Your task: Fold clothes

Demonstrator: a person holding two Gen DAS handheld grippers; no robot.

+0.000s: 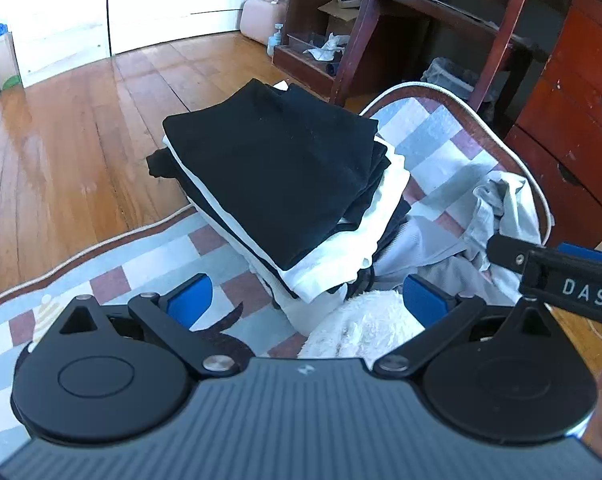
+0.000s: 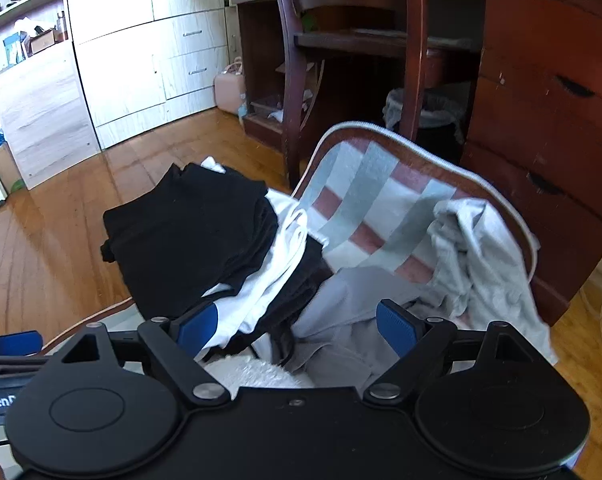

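One stack of folded black and white clothes sits on a checked rug beside one crumpled grey garment. Both the left gripper and right gripper hold their jaws wide, empty. Wooden floor, white cabinets.

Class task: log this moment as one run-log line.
left hand-held gripper: open, empty | right hand-held gripper: open, empty | folded stack: on checked rug | grey garment: unfolded

A home bedroom: wooden floor, white wardrobe with drawers, dark wooden desk, checked rug, folded clothes, pink case.
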